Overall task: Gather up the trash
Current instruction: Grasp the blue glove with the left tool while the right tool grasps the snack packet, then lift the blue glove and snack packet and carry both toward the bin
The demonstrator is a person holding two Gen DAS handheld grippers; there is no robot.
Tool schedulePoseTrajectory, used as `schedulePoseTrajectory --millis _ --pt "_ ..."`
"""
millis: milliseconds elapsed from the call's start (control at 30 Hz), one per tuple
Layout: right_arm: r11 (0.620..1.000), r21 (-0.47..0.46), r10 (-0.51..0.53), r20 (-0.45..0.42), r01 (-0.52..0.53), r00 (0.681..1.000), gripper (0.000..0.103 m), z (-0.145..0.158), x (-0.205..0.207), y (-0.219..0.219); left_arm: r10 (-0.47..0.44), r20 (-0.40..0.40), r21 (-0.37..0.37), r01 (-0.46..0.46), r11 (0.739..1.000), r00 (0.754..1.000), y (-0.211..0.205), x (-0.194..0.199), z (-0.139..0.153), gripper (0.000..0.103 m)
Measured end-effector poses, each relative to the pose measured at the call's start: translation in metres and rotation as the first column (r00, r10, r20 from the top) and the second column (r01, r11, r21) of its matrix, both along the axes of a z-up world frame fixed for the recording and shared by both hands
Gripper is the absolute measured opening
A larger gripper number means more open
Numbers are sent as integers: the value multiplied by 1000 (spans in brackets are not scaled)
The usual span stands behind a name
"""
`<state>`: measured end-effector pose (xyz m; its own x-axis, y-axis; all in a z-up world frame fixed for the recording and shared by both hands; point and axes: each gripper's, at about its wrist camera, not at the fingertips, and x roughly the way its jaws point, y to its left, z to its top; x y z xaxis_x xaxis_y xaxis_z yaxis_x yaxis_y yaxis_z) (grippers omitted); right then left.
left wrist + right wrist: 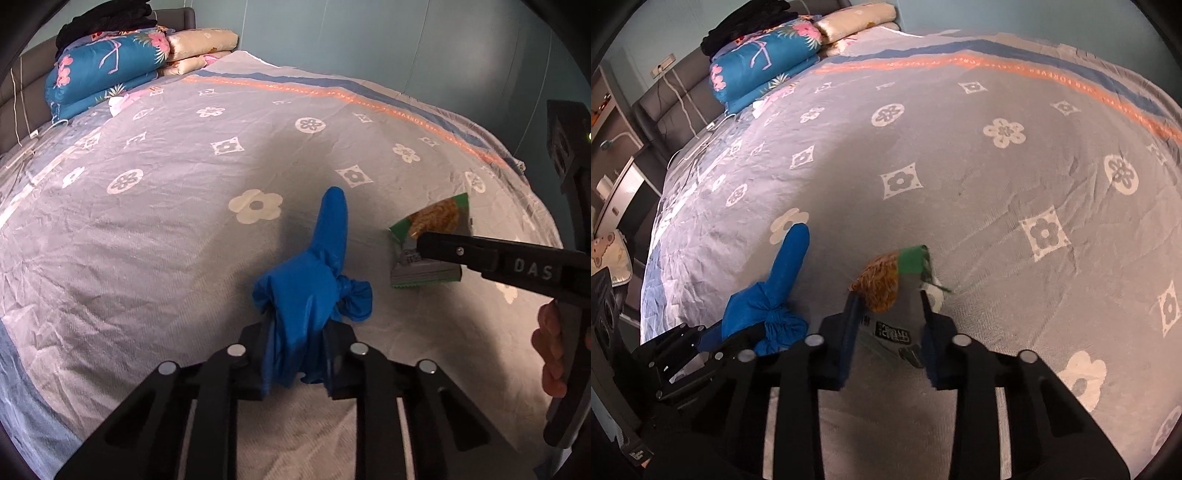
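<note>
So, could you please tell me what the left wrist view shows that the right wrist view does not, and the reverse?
Only the left wrist view shows the person's right hand on the handle and the right gripper side-on.

Only the right wrist view shows bedside furniture and the printed label on the green snack wrapper.

Both show the crumpled blue rubber glove pinched in the left gripper, the wrapper pinched in the right gripper, the grey flower-patterned bedspread and the folded blue floral quilt.
</note>
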<state>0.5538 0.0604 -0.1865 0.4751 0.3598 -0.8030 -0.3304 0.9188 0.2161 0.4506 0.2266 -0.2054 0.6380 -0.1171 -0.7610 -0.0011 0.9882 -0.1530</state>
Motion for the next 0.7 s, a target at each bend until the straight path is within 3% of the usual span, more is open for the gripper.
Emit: schedulePoseTrajectory --millis 200,433,700 --pt "1000 30 1 14 -1 1000 13 12 -10 -8 10 16 -52 -9 999 1000 9 -19 16 18" --pt "997 78 21 20 -23 1000 12 37 -36 -18 33 56 -91 -28 995 998 17 -50 39 18" --pt "995 82 50 59 -54 997 12 80 -95 -30 71 103 -139 -57 989 992 20 -95 69 17"
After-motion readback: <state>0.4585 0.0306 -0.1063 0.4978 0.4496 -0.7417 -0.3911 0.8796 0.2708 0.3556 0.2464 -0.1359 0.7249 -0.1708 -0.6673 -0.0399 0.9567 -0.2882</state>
